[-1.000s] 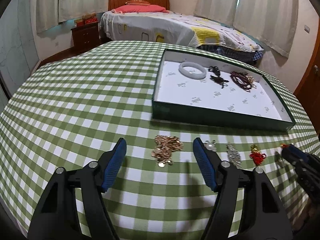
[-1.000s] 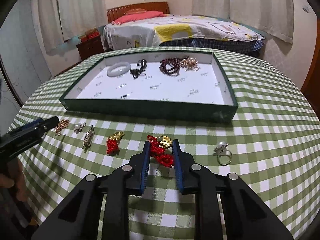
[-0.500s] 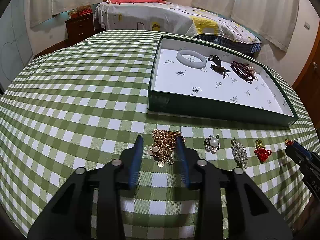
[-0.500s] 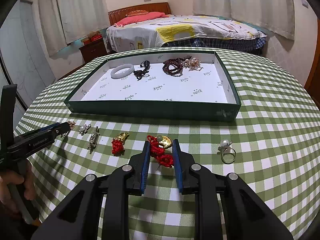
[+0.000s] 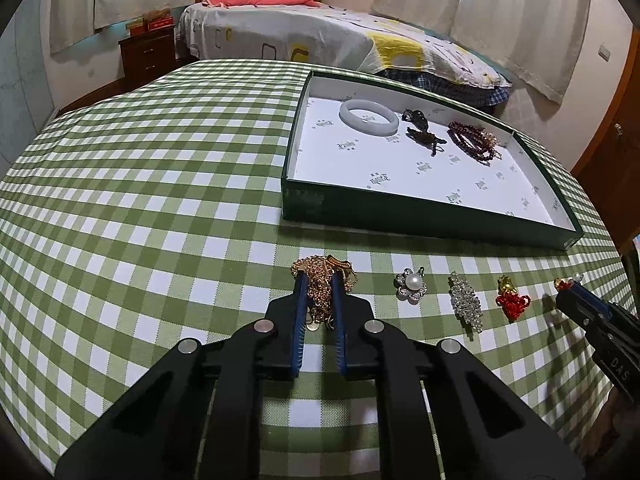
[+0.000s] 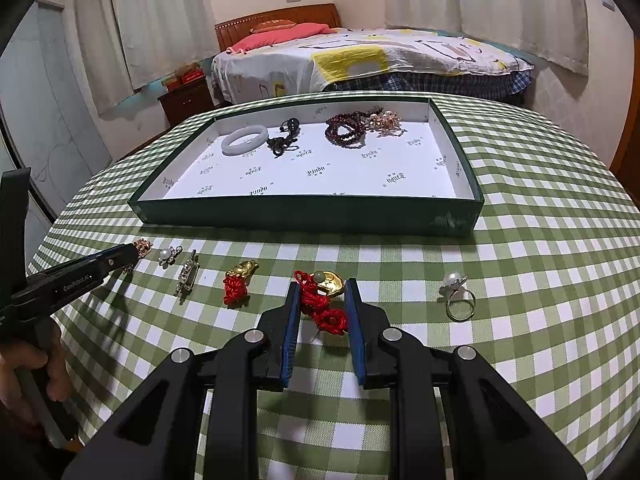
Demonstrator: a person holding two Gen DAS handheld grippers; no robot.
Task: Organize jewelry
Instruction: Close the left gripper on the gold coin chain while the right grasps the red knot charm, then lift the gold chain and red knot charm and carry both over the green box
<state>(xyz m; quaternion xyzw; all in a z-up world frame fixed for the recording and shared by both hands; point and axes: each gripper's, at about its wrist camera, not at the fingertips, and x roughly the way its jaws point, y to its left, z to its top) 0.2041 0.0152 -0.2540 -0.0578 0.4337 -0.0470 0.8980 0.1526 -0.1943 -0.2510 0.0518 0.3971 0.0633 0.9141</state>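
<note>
So both grippers are busy here. The left gripper [image 5: 319, 280] is squeezed nearly closed around the gold chain pile [image 5: 322, 276], which is sitting on the checked worktop [image 5: 140, 208] just in front of the green tray [image 5: 420, 216]. The right gripper [image 6: 321, 292] is only partly closed: the red knotted charm with the gold pendant [image 6: 323, 300] lies between its pads, but there's visible gap on the right side, so I can't tell if it really has a hold on it.

Biggest worry is the chain. It's a loose heap, and part of it bulges out past the fingertips, with coins dangling under them. Lift it and I'd guess a strand slips free, or trails and catches the tray wall on the way over.

The red charm is soft cord with a heavy bit at one end. If the pads only catch cord, the pendant probably swings and the whole thing pulls out.

Also the row is tight: pearl flower brooch [image 5: 412, 286], crystal clip [image 5: 466, 306], the other red charm [image 6: 237, 282] and the pearl ring [image 6: 458, 294] all sit near enough to get dragged. The tray already holds a jade bangle [image 5: 369, 117] and dark beads [image 5: 470, 140], so a sloppy drop could tangle things.
</note>
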